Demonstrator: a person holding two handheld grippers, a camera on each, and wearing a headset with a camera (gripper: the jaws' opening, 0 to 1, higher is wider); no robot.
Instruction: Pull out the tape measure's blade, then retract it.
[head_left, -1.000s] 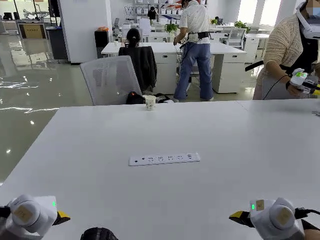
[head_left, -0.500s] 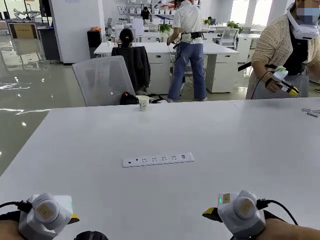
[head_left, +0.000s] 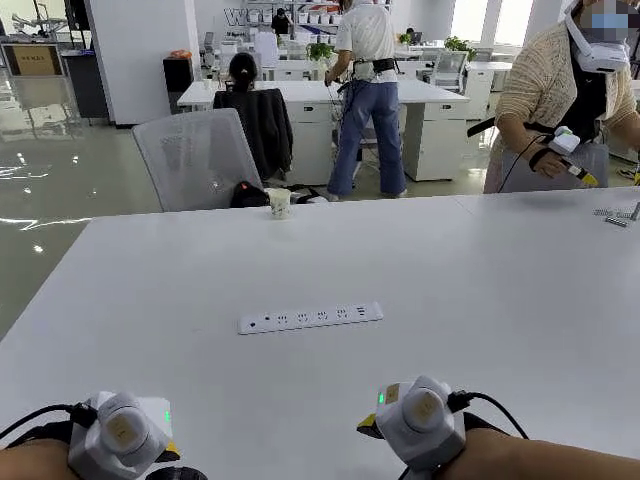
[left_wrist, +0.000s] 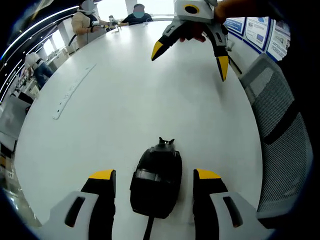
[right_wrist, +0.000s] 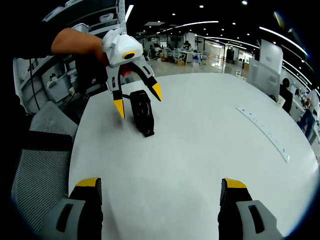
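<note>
A black tape measure (left_wrist: 156, 182) lies flat on the white table (head_left: 480, 280), its blade tip pointing away from me. My left gripper (left_wrist: 155, 175) is open, with one yellow-tipped jaw on each side of the case, neither pressing on it. The right gripper view shows the same thing from across the table: the left gripper (right_wrist: 138, 100) stands over the tape measure (right_wrist: 141, 114). My right gripper (right_wrist: 161, 183) is open and holds nothing, some way to the right of the case. It also appears in the left gripper view as the right gripper (left_wrist: 190, 60), raised above the table.
A white power strip (head_left: 310, 318) lies mid-table. A paper cup (head_left: 279, 202) stands at the far edge, with a grey chair (head_left: 200, 160) behind it. A person (head_left: 560, 90) with grippers stands at the far right, next to small metal parts (head_left: 615, 213).
My right gripper has moved left along the near edge, towards the left gripper. The left gripper has shifted a little to the right. The tape measure has stayed where it was.
</note>
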